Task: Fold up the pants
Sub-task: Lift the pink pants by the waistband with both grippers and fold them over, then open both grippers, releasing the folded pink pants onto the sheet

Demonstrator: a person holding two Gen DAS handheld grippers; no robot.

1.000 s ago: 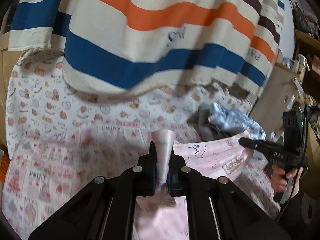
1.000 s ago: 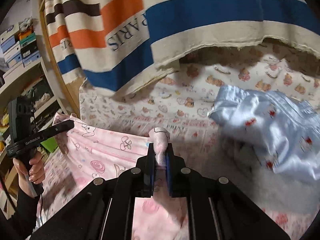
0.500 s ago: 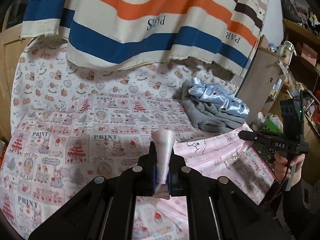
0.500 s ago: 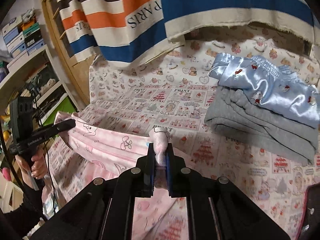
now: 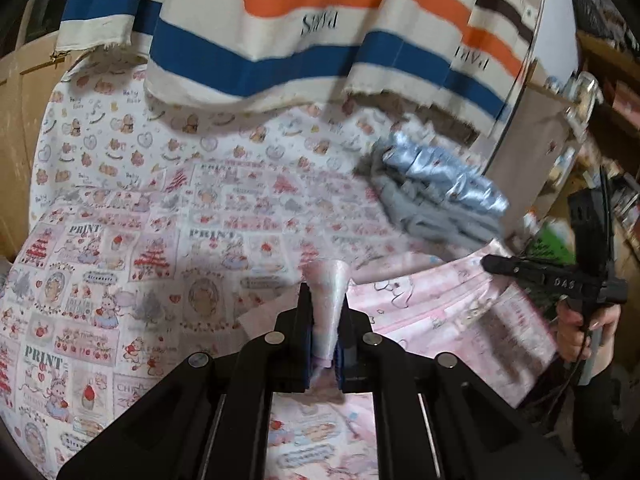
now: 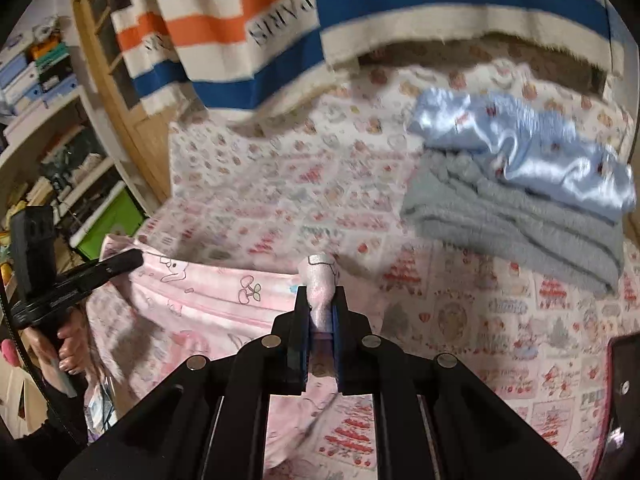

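Pink printed pants (image 5: pixel 436 308) (image 6: pixel 208 300) hang stretched between my two grippers just above the patterned bed sheet (image 5: pixel 160 240). My left gripper (image 5: pixel 325 312) is shut on a bunched pink corner of the pants. My right gripper (image 6: pixel 319 304) is likewise shut on the other pink corner. In the left wrist view the right gripper (image 5: pixel 496 265) shows at the right, held by a hand (image 5: pixel 580 332). In the right wrist view the left gripper (image 6: pixel 120 261) shows at the left edge. The lower part of the pants is hidden under the gripper bodies.
A folded stack lies at the back right of the bed: light blue satin pants (image 6: pixel 528 148) on a grey fleece garment (image 6: pixel 516 224). A striped cloth (image 5: pixel 304 36) hangs behind the bed. Shelves (image 6: pixel 44 112) with boxes stand at the left, a cabinet (image 5: pixel 532 140) at the right.
Both grippers have moved back from the striped cloth and lower, carrying the pink pants with them; more of the sheet and the folded stack now shows. Both grips are unchanged.
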